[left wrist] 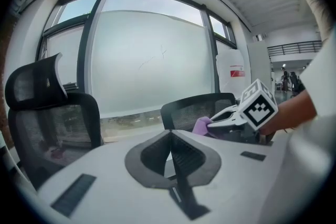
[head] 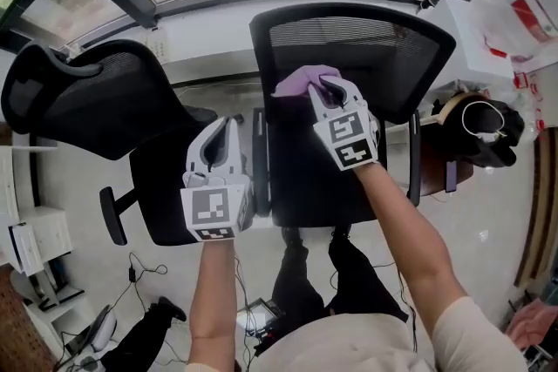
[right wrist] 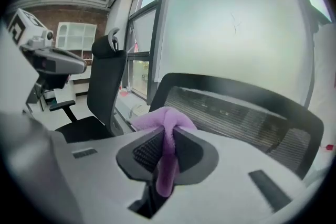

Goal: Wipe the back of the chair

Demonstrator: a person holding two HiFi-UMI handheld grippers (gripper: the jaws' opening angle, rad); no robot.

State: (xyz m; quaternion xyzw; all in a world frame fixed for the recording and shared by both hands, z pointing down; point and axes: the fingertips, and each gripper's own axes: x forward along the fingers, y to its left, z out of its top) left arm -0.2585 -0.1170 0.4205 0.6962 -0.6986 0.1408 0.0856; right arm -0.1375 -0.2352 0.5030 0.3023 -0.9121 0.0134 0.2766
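2 gripper views show jaws: right gripper (right wrist: 167,139) pinching cloth (right wrist: 160,115), left gripper (left wrist: 171,136) pressed together, w/o anything.

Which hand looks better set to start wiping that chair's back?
Right. The right gripper is shut on the purple cloth and is right by the mesh chair back. The left gripper is shut, holds nothing, and hangs off to the side.

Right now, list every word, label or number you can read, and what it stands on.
No text can be read.
Red print on the white bag: too blurred to read.
The square markers on the left gripper and right gripper: black-and-white patterns, no letters or numbers.
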